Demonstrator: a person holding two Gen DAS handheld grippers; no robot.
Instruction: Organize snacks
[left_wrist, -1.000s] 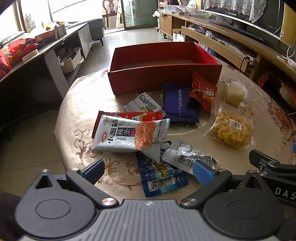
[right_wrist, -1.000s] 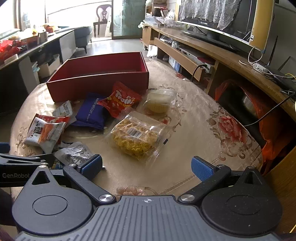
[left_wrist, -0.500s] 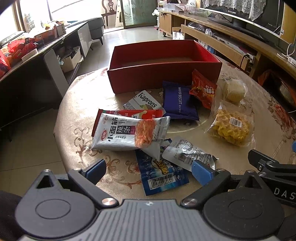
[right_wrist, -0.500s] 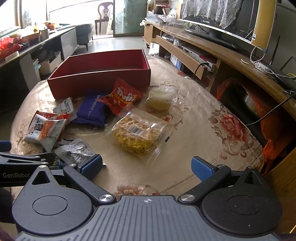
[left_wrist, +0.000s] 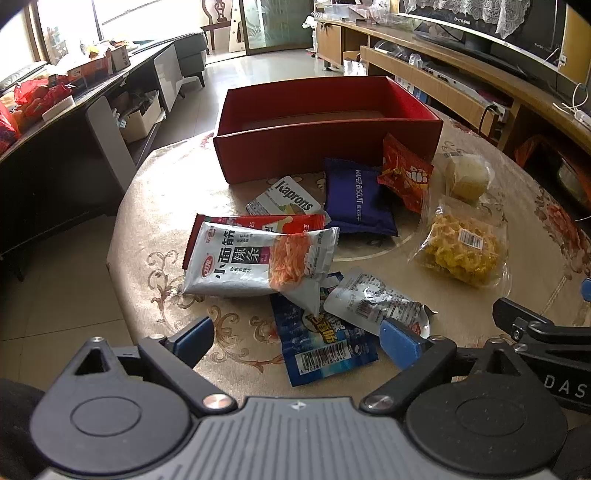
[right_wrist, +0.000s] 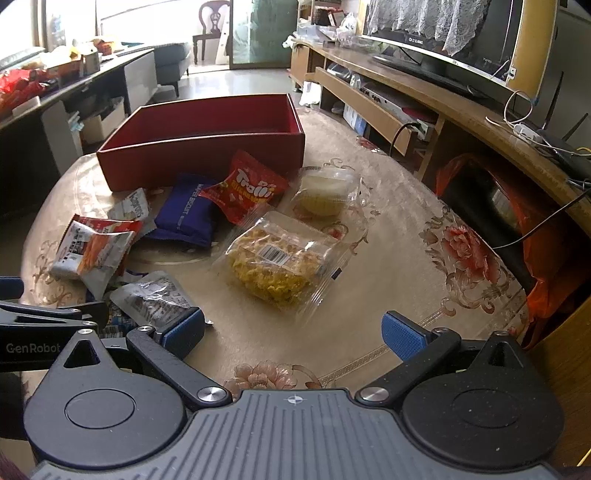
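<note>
A red open box (left_wrist: 325, 155) stands at the back of the round table (left_wrist: 155, 206). In front of it lie several snacks: a silver noodle-snack packet (left_wrist: 236, 266), a Kaprons packet (left_wrist: 291, 199), a dark blue wafer packet (left_wrist: 356, 199), a red Trolli bag (right_wrist: 247, 188), a wrapped bun (right_wrist: 325, 192) and a clear bag of yellow noodle cake (right_wrist: 280, 262). My left gripper (left_wrist: 297, 341) hovers over a blue barcoded packet (left_wrist: 325, 350); its jaws are closing, still wide, and the pads touch nothing. My right gripper (right_wrist: 291, 332) is open over bare tablecloth, nothing between its fingers.
A crumpled silver packet (left_wrist: 373, 302) lies by the left gripper's right finger. A long wooden TV cabinet (right_wrist: 461, 110) runs along the right. A dark sideboard (left_wrist: 74, 122) with clutter stands on the left. The table edge is close on the left and right.
The left gripper's fingers have drawn slightly closer together. Both hands and all the snacks are where they were.
</note>
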